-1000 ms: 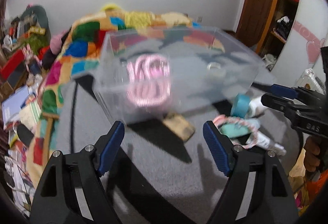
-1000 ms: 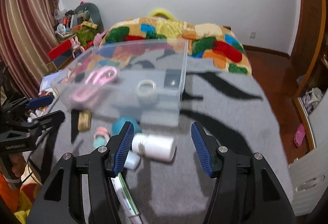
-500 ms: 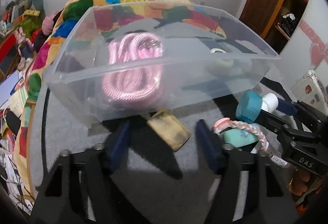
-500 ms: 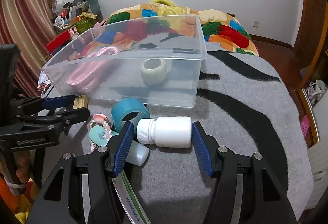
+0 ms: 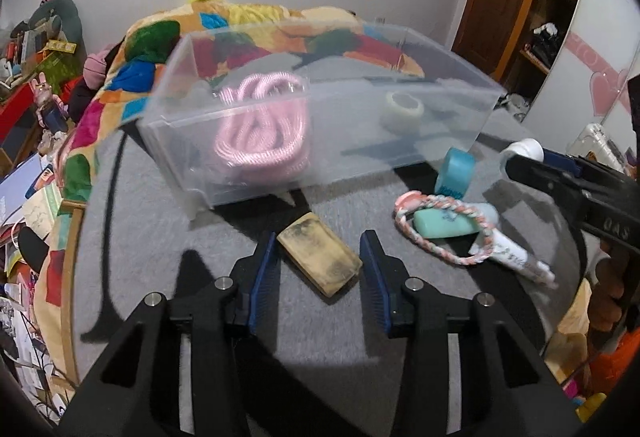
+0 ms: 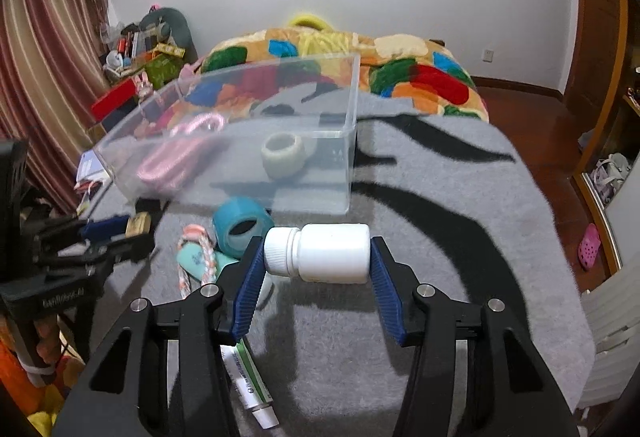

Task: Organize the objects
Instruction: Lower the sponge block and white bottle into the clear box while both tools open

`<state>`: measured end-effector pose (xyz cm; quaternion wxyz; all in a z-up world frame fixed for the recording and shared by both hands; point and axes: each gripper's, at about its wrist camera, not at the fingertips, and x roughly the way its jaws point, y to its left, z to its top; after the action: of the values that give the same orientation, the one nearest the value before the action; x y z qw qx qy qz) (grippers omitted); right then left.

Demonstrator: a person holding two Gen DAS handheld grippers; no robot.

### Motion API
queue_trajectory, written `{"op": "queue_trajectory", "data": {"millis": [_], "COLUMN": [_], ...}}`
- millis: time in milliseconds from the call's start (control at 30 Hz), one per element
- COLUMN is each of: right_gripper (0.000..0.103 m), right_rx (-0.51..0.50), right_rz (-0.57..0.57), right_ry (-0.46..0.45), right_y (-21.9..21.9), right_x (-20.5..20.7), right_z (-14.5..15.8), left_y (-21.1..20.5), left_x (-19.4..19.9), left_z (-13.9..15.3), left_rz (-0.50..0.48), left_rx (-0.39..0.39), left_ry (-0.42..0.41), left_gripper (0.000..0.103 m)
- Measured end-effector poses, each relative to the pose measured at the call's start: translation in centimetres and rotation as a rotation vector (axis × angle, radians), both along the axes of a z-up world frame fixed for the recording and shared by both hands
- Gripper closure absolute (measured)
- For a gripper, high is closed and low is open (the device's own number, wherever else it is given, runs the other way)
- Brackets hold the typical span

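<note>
A clear plastic bin [image 5: 320, 141] [image 6: 240, 153] stands on the grey blanket and holds a pink rope coil [image 5: 262, 129] and a pale tape roll [image 5: 401, 109]. My left gripper [image 5: 318, 261] straddles a tan block [image 5: 320, 257], its jaws close on both sides; contact is unclear. My right gripper [image 6: 316, 269] has a white bottle [image 6: 320, 253] lying sideways between its pads, which touch both ends. In front of the bin lie a blue tape roll [image 6: 240, 231], a teal bar [image 5: 442, 225] inside a braided pink-and-white ring [image 5: 440, 233], and a white tube [image 5: 516, 257].
The grey blanket [image 6: 440, 217] with black stripes covers the bed; a colourful quilt [image 6: 400, 77] lies beyond the bin. A green-and-white tube [image 6: 248, 385] lies under my right gripper. Cluttered shelves stand at the left, a wooden door and floor at the right.
Both grippers have moved forward and down. The left jaws have narrowed around the tan block. The right jaws now touch the white bottle's ends.
</note>
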<state>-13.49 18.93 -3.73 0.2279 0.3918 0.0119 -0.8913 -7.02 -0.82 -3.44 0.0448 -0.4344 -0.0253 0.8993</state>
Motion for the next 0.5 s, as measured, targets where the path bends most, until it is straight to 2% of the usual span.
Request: {"op": "queue_trajectory", "data": {"millis": [300,500], "right_gripper": [0.055,0.055], "right_rx": [-0.019,-0.024], "right_rz": [0.013,0.049], "right_ry": [0.119,0.15], "right_y": [-1.6,-4.7], "right_x": [-0.2,-2.0], "right_z": [4.3,6.1], "left_y": [-1.1,-2.3], "left_x": [-0.5,-3.6], "left_z": [5.5,6.5], "left_rz": [0.019,0.04], "left_rx": [0.018,0.036], "left_ry": [0.144,0.156], "left_gripper": [0.061,0.061]}}
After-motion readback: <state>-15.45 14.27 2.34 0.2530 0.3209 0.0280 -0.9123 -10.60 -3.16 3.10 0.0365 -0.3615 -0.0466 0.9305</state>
